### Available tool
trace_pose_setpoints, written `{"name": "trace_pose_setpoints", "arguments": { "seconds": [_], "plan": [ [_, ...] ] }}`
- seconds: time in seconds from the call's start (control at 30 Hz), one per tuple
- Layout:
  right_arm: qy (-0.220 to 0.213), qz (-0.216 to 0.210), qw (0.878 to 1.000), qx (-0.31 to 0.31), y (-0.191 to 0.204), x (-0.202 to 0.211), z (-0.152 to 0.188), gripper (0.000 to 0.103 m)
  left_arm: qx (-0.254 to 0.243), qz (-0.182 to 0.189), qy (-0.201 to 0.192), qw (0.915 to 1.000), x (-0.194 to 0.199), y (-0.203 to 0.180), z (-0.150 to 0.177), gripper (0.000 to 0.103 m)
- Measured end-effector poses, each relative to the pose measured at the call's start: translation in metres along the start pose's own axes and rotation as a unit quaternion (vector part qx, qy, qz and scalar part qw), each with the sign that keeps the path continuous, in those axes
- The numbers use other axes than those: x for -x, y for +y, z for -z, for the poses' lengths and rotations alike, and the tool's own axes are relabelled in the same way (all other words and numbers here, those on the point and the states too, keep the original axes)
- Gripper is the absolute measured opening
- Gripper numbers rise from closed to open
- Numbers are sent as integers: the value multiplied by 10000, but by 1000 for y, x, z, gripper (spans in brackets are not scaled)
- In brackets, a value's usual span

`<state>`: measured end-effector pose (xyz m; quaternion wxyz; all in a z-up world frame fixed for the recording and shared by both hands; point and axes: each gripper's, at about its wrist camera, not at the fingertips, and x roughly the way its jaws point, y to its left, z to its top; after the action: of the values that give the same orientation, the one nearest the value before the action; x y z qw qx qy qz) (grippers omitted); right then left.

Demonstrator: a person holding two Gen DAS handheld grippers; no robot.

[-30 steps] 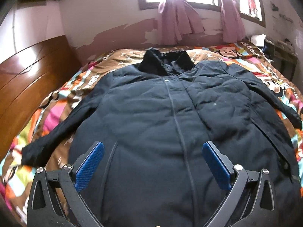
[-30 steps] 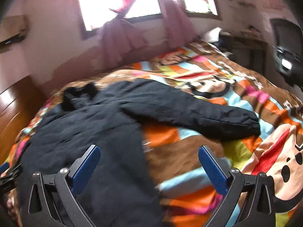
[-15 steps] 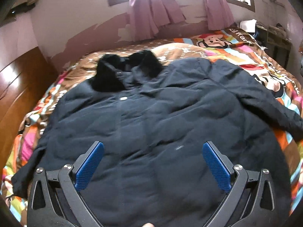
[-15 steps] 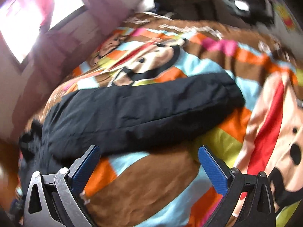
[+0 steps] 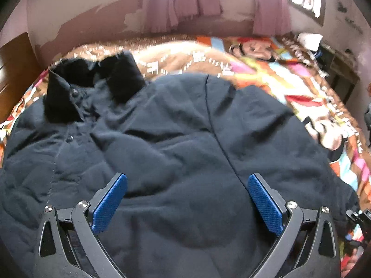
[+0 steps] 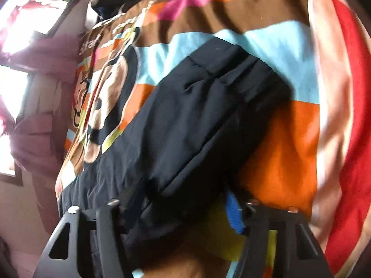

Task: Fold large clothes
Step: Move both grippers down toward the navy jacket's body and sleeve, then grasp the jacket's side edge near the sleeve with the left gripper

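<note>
Item: one dark coat [image 5: 176,153], padded, lying front-up across the bed [image 5: 308,88], its furry collar [image 5: 92,88] toward the far wall

Sleeve [image 6: 197,115]: we find it stretched out over the striped blanket [image 6: 289,139], cuff end farthest from us, the nearer part bunched between the jaws

Right gripper [image 6: 176,217]: we note its jaws closing with the sleeve between them; one blue pad [image 6: 234,215] shows at the fabric's edge, the other is hidden behind the cloth, so we cannot tell whether the pads press yet

Left gripper [image 5: 187,199]: jaws spread wide, holding nothing, hanging over the coat's chest near the shoulder seam

Step, as we judge it: taking the sleeve to fold it over the body; the task is barely begun

Risks, as we judge them:
- thick padding may squeeze out of the jaws if the bite is shallow
- blanket may be pinched along with the sleeve and lift with it
- pulling the sleeve across may drag the whole coat, since nothing pins the body down
</note>
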<state>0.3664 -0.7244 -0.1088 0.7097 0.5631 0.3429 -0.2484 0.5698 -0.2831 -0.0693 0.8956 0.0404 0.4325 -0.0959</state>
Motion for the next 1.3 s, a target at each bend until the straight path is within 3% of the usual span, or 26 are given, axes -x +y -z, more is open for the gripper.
{"name": "trace_pose_setpoints", "arguments": {
  "seconds": [0.03, 0.13, 0.3, 0.37, 0.5, 0.63, 0.67, 0.7, 0.77, 0.97, 1.17, 1.2, 1.27, 1.3],
  "plan": [
    [47, -23, 10000, -10, 0, -1, -4, 28, 8, 8, 105, 9999, -6, 0, 0, 102],
    [-40, 19, 9993, 379, 16, 12, -5, 10, 7, 49, 398, 9992, -18, 3, 3, 102],
    [-651, 60, 9813, 1808, 86, 62, 0, 7, 58, 190, 631, 9978, -15, 13, -2, 102],
    [-896, -88, 9651, 2461, 127, 86, 8, 7, 27, 158, 578, 9982, -1, 22, -6, 102],
    [-1286, -303, 9109, 3910, 213, 125, 57, 7, -36, 81, 385, 9992, 47, 50, -10, 102],
    [-1343, -591, 8350, 5303, 291, 146, 148, 7, 73, 33, 281, 9996, 91, 92, -7, 102],
    [-1315, -650, 8229, 5489, 302, 146, 165, 6, 147, 25, 274, 9995, 102, 108, -7, 102],
    [-1242, -776, 8005, 5812, 319, 147, 195, 6, 234, 3, 269, 9994, 113, 125, -6, 102],
    [-1100, -918, 7679, 6244, 336, 145, 242, 6, 422, -105, 173, 9989, 133, 152, -5, 102],
    [-182, -1212, 7089, 6946, 352, 112, 364, 6, 883, -516, -62, 9947, 178, 236, 0, 102],
    [602, -1018, 6712, 7317, 333, 59, 446, 7, 1272, -510, 146, 9905, 184, 298, 28, 102],
    [768, -956, 6655, 7363, 326, 44, 460, 10, 1318, -524, 205, 9897, 181, 304, 33, 102],
    [1183, -963, 6591, 7365, 312, 24, 479, 26, 1396, -503, 316, 9884, 174, 311, 42, 102],
    [1337, -893, 6597, 7341, 305, 15, 486, 54, 1452, -454, 387, 9876, 170, 312, 48, 102]
  ]
}}
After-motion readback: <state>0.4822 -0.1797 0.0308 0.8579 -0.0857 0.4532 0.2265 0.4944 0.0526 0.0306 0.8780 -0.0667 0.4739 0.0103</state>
